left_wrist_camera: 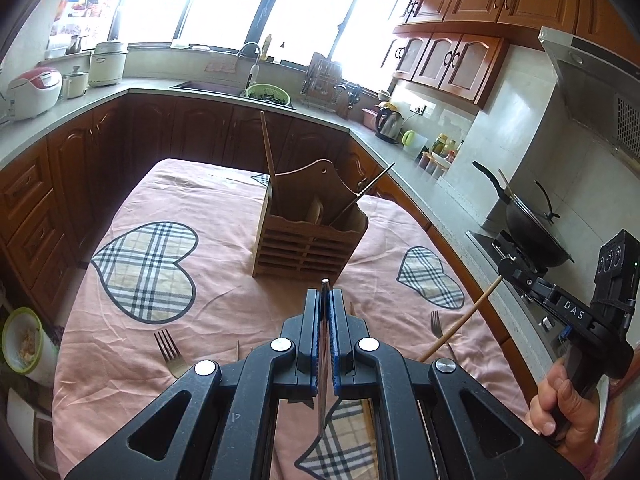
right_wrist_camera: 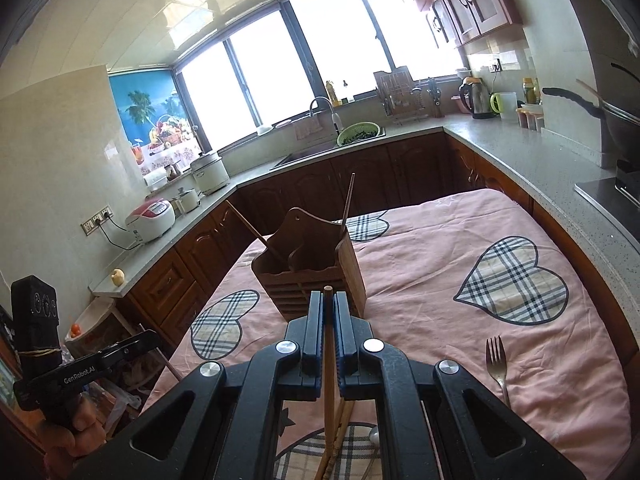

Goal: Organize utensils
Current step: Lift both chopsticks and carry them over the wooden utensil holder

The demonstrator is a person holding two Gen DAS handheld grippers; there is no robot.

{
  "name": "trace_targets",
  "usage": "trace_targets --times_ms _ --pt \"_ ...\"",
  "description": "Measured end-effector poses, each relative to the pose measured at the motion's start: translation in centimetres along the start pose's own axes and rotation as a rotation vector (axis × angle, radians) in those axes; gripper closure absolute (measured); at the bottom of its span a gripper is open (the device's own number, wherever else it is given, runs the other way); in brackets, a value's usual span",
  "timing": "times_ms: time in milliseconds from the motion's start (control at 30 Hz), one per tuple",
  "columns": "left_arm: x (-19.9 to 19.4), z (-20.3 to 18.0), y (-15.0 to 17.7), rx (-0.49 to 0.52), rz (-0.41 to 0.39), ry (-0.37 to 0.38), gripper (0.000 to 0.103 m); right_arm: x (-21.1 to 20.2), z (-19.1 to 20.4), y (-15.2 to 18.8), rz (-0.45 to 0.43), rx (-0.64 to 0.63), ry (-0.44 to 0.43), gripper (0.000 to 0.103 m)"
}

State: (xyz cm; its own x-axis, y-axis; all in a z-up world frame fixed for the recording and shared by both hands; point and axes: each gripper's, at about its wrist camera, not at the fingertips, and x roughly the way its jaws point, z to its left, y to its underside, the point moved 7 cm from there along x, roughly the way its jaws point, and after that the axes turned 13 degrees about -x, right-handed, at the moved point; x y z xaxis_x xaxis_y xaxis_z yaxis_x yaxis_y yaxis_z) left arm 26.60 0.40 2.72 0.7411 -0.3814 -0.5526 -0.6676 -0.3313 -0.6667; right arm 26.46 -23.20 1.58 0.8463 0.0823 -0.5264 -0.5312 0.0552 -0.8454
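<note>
A wooden utensil holder point(left_wrist_camera: 306, 236) stands on the pink tablecloth point(left_wrist_camera: 224, 280) with a wooden stick and a metal utensil leaning in it; it also shows in the right wrist view point(right_wrist_camera: 316, 276). My left gripper point(left_wrist_camera: 325, 292) is shut on a thin metal utensil point(left_wrist_camera: 322, 400) whose tip shows between the fingertips, short of the holder. My right gripper point(right_wrist_camera: 328, 300) is shut on a wooden chopstick point(right_wrist_camera: 329, 384), just in front of the holder. The right gripper point(left_wrist_camera: 510, 266) with its chopstick point(left_wrist_camera: 460, 320) appears at the right of the left wrist view.
Forks lie on the cloth point(left_wrist_camera: 170, 350), point(left_wrist_camera: 438, 326), point(right_wrist_camera: 497, 364). More chopsticks point(right_wrist_camera: 340, 440) lie under the right gripper. A wok point(left_wrist_camera: 532, 224) sits on the stove at right. Counters, a sink point(left_wrist_camera: 216, 86) and a kettle point(left_wrist_camera: 390, 124) ring the table.
</note>
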Motion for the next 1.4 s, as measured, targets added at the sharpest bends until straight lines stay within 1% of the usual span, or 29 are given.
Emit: trace_targets --times_ms 400,900,1133,1400 --pt "0.2 0.7 -1.0 -0.015 -0.019 -0.005 0.1 0.0 -0.2 -0.4 -0.011 0.004 0.001 0.099" --pt "0.8 1.2 -3.8 -0.017 -0.078 0.007 0.1 0.9 -0.9 -2.5 -0.059 0.021 -0.002 0.099" --pt "0.9 1.3 -6.3 -0.019 -0.141 0.021 0.1 1.5 -1.5 -4.9 -0.111 0.033 -0.004 0.099" --pt "1.6 0.3 -10.1 0.011 -0.227 0.032 0.1 2.4 -1.8 -9.3 -0.191 0.028 -0.002 0.099"
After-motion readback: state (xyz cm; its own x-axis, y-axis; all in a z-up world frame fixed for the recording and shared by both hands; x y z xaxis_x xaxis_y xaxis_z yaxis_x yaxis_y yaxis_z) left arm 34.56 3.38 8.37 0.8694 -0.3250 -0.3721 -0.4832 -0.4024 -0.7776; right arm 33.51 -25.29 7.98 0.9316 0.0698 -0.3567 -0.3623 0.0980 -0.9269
